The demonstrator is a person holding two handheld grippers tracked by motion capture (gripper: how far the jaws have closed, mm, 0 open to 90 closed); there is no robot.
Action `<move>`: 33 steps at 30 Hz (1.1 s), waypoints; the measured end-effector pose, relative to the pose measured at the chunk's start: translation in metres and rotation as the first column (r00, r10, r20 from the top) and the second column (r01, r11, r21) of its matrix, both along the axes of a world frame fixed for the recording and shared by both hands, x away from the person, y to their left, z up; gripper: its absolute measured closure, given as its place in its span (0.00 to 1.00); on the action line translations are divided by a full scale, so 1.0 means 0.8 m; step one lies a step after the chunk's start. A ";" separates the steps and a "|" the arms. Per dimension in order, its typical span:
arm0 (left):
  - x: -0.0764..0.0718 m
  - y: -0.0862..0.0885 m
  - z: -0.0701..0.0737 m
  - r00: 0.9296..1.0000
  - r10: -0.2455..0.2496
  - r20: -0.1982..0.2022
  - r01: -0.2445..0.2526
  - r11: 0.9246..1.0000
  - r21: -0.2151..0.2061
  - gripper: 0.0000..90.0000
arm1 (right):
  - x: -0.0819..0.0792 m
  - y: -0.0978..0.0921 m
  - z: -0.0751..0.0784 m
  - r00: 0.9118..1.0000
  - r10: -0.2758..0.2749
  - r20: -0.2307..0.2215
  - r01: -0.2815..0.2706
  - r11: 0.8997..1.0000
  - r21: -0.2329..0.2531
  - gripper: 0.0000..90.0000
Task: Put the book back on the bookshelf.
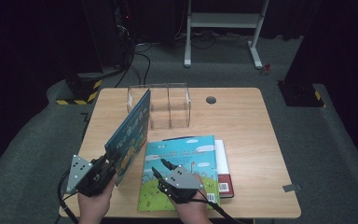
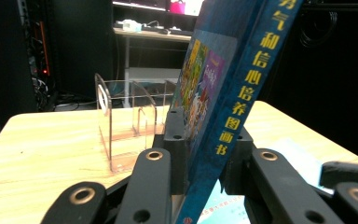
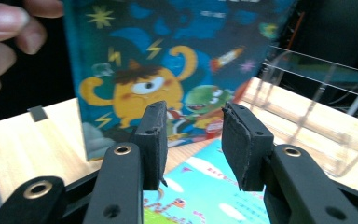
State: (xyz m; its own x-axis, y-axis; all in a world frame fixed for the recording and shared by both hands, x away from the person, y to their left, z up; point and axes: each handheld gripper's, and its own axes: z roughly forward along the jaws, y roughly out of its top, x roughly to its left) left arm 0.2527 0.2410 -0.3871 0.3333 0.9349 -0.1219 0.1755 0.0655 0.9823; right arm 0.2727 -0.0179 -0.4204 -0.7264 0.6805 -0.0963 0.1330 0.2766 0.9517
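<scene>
Left gripper (image 1: 103, 169) fingers (image 2: 175, 140) clamp blue book (image 1: 129, 135) upright by spine, ready for clear rack (image 1: 168, 105) ahead. Right gripper (image 1: 164, 173) fingers (image 3: 153, 135) narrowly apart, empty, over stacked books (image 1: 186, 158) on bench (image 1: 242, 130).

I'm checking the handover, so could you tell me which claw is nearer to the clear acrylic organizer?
Left. The left claw holds the upright blue book, whose far edge reaches the clear acrylic organizer. The right claw hovers open over the flat book, nearer the table's front edge.
</scene>
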 end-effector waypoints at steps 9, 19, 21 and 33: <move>-0.001 0.010 -0.002 1.000 0.009 0.004 -0.010 1.000 0.009 0.87 | 0.011 -0.051 0.009 0.996 -0.089 0.006 0.089 0.996 0.005 0.67; -0.003 0.015 -0.008 1.000 0.003 0.016 -0.004 0.999 0.032 0.87 | 0.023 -0.116 -0.002 0.979 -0.202 -0.007 0.202 0.979 0.004 0.68; -0.003 0.016 -0.008 1.000 0.001 0.019 -0.002 0.999 0.034 0.87 | 0.023 -0.127 -0.006 0.974 -0.225 -0.009 0.225 0.974 0.011 0.68; -0.003 0.021 -0.011 0.999 0.004 0.047 -0.006 0.999 0.048 0.88 | 0.040 -0.182 -0.037 0.932 -0.357 -0.066 0.356 0.934 -0.022 0.68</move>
